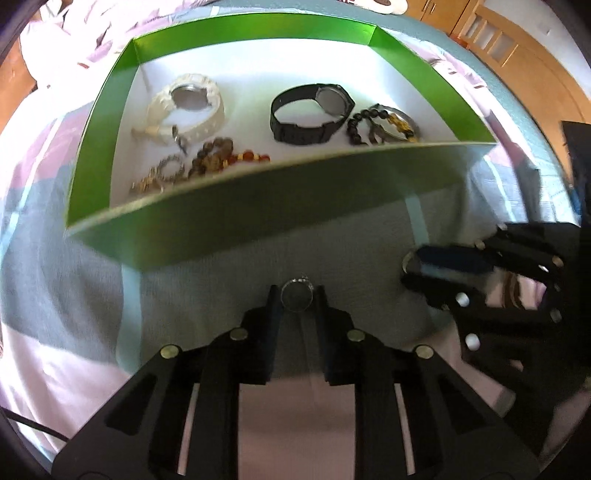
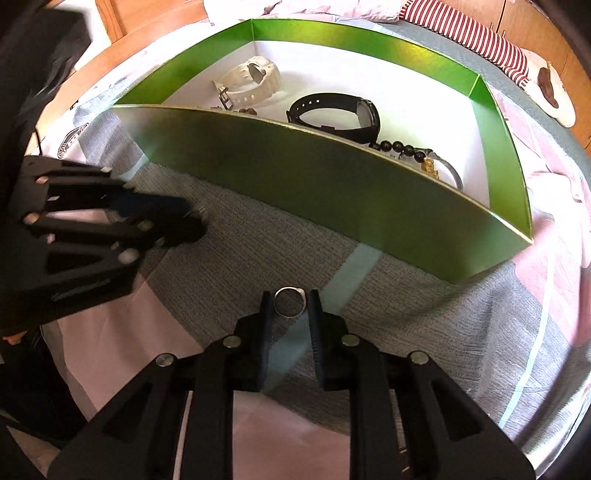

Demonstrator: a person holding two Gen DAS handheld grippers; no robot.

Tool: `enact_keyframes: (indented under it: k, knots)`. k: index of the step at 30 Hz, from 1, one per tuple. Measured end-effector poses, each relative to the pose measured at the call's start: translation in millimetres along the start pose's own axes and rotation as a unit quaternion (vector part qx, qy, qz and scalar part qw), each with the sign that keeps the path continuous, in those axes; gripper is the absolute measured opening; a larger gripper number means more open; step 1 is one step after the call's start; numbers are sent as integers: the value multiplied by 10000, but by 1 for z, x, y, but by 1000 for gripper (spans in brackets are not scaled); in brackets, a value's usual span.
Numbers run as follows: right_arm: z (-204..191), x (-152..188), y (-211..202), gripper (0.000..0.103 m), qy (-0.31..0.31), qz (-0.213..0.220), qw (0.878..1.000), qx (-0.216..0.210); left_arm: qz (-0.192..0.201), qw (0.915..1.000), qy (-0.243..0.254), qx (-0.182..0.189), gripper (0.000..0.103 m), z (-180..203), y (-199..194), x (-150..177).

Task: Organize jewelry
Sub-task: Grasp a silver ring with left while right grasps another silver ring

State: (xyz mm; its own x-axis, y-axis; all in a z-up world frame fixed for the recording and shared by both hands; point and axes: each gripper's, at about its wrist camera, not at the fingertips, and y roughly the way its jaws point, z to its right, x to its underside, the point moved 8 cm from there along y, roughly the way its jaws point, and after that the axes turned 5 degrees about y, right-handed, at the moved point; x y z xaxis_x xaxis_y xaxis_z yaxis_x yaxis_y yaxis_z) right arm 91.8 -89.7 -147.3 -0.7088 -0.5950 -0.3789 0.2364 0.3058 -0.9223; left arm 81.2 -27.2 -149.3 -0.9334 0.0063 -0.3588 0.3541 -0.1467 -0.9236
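A green box (image 1: 258, 206) with a white floor stands on the bed, and also shows in the right wrist view (image 2: 332, 184). In it lie a white watch (image 1: 188, 110), a black watch (image 1: 310, 114), a black bead bracelet (image 1: 373, 122) and brown and red bead bracelets (image 1: 221, 155). My left gripper (image 1: 296, 295) is shut on a silver ring (image 1: 296, 297) just in front of the box. My right gripper (image 2: 290, 301) is shut on another silver ring (image 2: 290, 302), also in front of the box. Each gripper shows in the other's view, the right (image 1: 413, 266) and the left (image 2: 195, 221).
The bed is covered by a grey, pink and pale blue striped cloth (image 2: 240, 258). A red-and-white striped fabric (image 2: 472, 33) and a white slipper (image 2: 554, 96) lie beyond the box. Wooden furniture (image 1: 517, 55) stands behind.
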Motion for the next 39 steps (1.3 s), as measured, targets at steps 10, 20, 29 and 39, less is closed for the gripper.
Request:
enact_keyframes:
  k: [10, 20, 29, 39]
  knots:
    - [5, -2, -14, 56, -22, 97, 9999, 128, 38, 9999, -61, 111, 36, -4, -5, 11]
    - [6, 5, -3, 56, 37, 36, 9998, 205, 78, 9998, 146, -143, 40, 3, -4, 12]
    - [-2, 5, 0, 56, -20, 160, 9998, 143, 75, 9990, 180, -412, 26, -2, -3, 12]
    - [-11, 7, -2, 28, -176, 118, 9998, 34, 157, 9979, -55, -631, 18, -26, -13, 9]
